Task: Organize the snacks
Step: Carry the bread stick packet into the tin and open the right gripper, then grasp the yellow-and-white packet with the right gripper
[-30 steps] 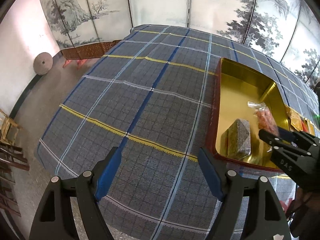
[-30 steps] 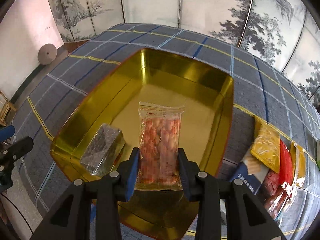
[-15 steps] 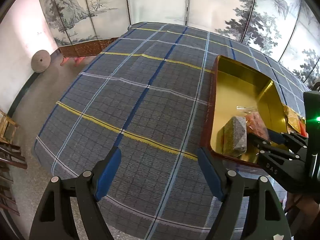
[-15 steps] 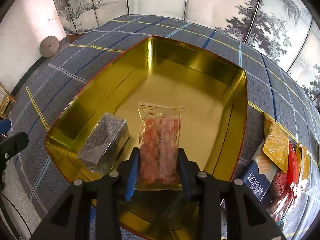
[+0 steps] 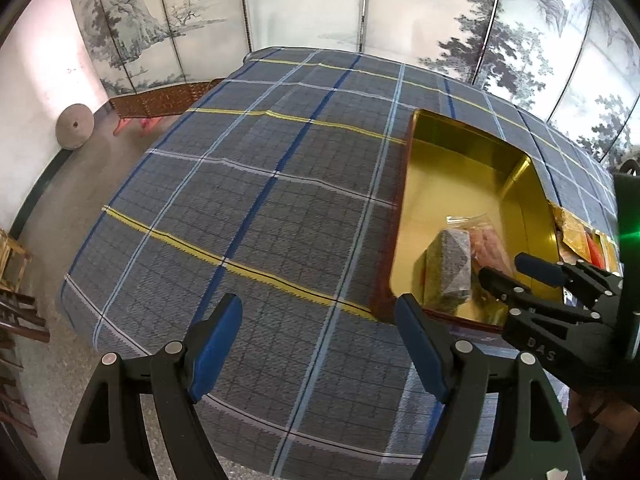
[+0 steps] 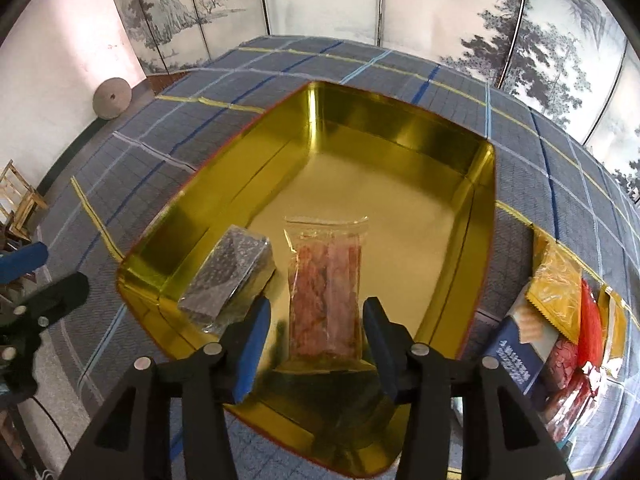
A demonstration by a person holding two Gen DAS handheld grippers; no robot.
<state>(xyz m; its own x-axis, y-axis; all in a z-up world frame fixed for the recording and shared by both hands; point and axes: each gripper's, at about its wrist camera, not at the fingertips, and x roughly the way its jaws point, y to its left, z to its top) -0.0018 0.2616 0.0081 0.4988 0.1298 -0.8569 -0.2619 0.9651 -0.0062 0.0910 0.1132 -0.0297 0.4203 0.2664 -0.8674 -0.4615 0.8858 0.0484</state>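
Observation:
A gold tin tray (image 6: 400, 132) with a red rim sits on the plaid tablecloth. Inside lie a grey speckled snack block (image 6: 228, 276) and a clear packet of orange-pink snacks (image 6: 326, 284). My right gripper (image 6: 316, 336) is open; the packet lies between its jaws, apart from both pads. My left gripper (image 5: 320, 340) is open and empty over the cloth, left of the tray (image 5: 460, 160). The right gripper (image 5: 520, 276) also shows in the left wrist view, at the tray's near end beside the grey block (image 5: 450, 268).
Several loose snack packets lie right of the tray: a yellow one (image 6: 556, 280), a red one (image 6: 590, 320), a blue box (image 6: 516, 356). Painted folding screens stand behind the table. The table's front and left edges drop to the floor.
My right gripper has opened and let go of the orange-pink packet, which now lies on the tray floor. The left gripper has hardly moved.

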